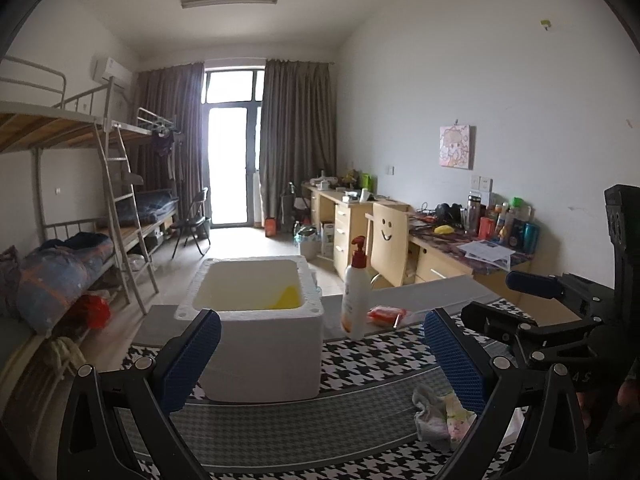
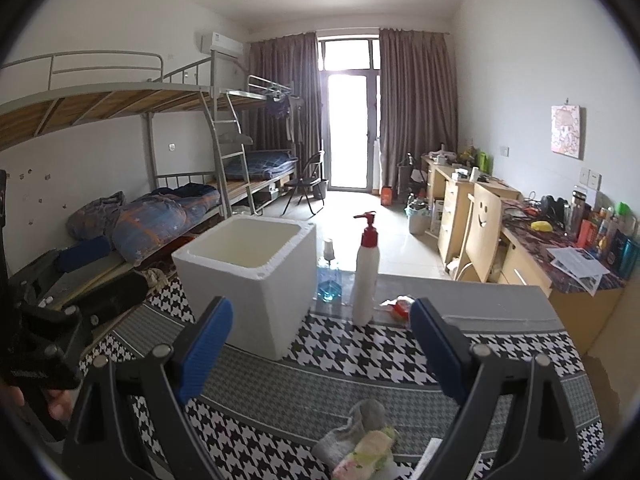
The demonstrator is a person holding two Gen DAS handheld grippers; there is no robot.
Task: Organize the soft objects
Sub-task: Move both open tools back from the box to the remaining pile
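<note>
A white foam box (image 1: 260,344) (image 2: 248,280) stands open-topped on the houndstooth-patterned table, with something yellow (image 1: 286,298) lying inside it. A crumpled grey and floral cloth (image 1: 438,416) (image 2: 360,440) lies on the table's near edge. My left gripper (image 1: 322,360) is open just in front of the box, with the cloth beside its right finger. My right gripper (image 2: 322,340) is open above the cloth, nothing between its blue pads (image 2: 208,344). It also shows at the right of the left wrist view, as the right gripper (image 1: 488,296).
A white pump bottle with a red top (image 1: 356,296) (image 2: 366,276) stands right of the box, a red packet (image 1: 386,315) beside it. A blue bottle (image 2: 330,278) stands behind the box. Bunk beds (image 2: 160,216) line the left wall, desks (image 2: 560,264) the right.
</note>
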